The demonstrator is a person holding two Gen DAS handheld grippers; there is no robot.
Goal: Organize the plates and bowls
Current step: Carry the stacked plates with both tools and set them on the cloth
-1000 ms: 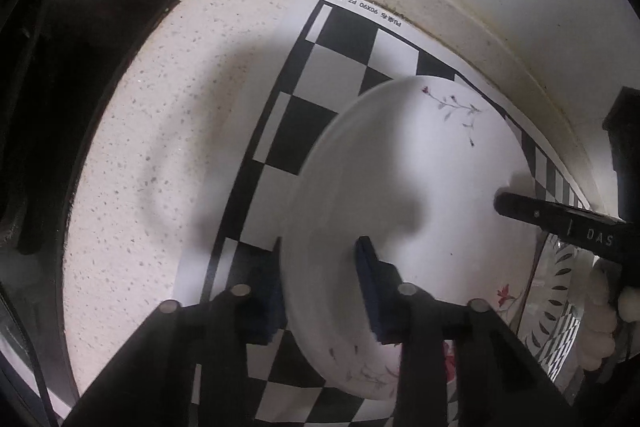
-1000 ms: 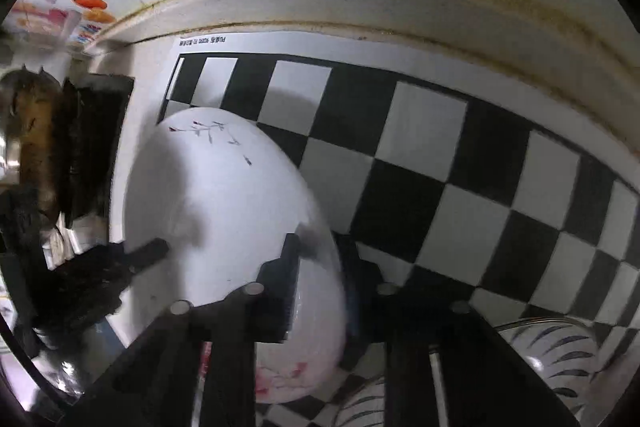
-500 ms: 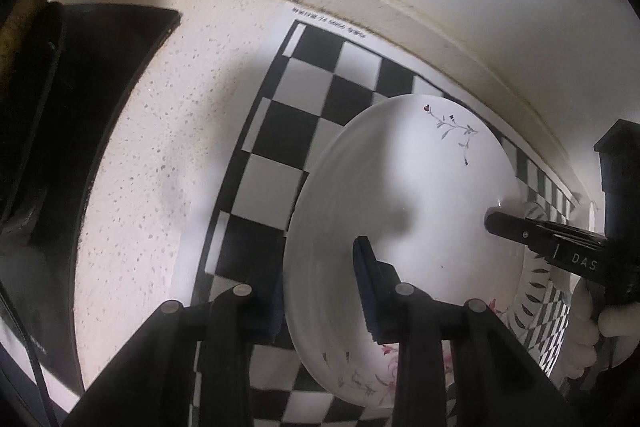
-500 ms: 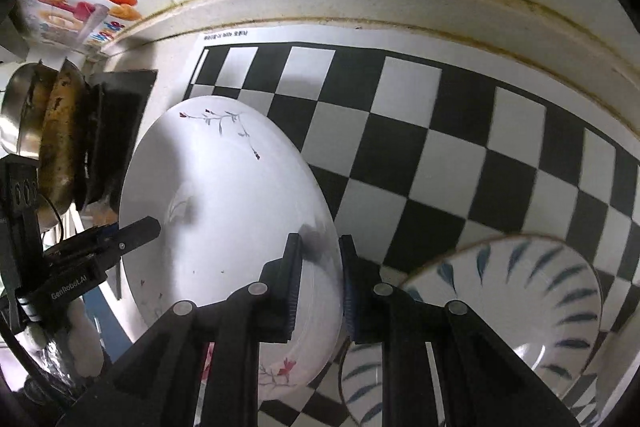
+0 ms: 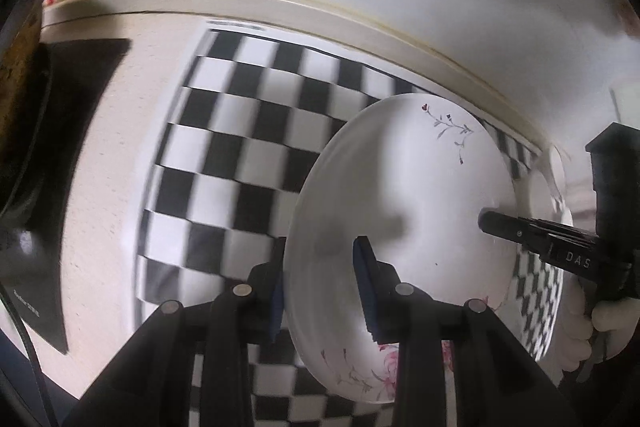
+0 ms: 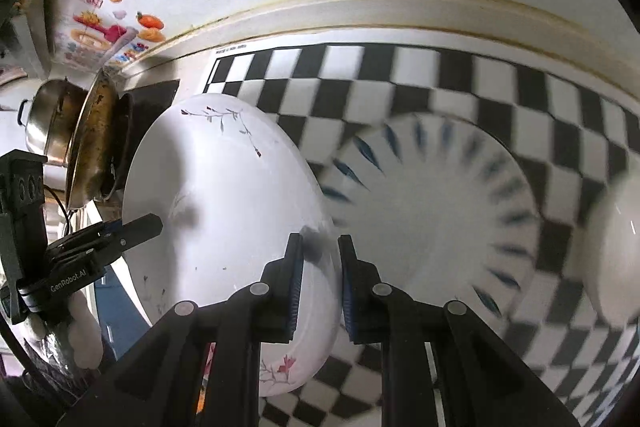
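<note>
The left gripper [image 5: 320, 291] and the right gripper [image 6: 318, 283] each have their jaws clamped on an opposite rim of one round white floral-sprigged plate [image 6: 224, 211], held tilted in the air above the black-and-white checkered mat [image 5: 240, 147] on the speckled worktop [image 5: 120, 131]. Sorting looks barely begun: this plate is in transit and not yet set down. To its right lies one white plate with blue leaf strokes [image 6: 440, 211], then one plain white dish [image 6: 612, 247] at the frame edge. That makes three pieces of crockery visible; whether the last is a bowl I cannot tell.
</note>
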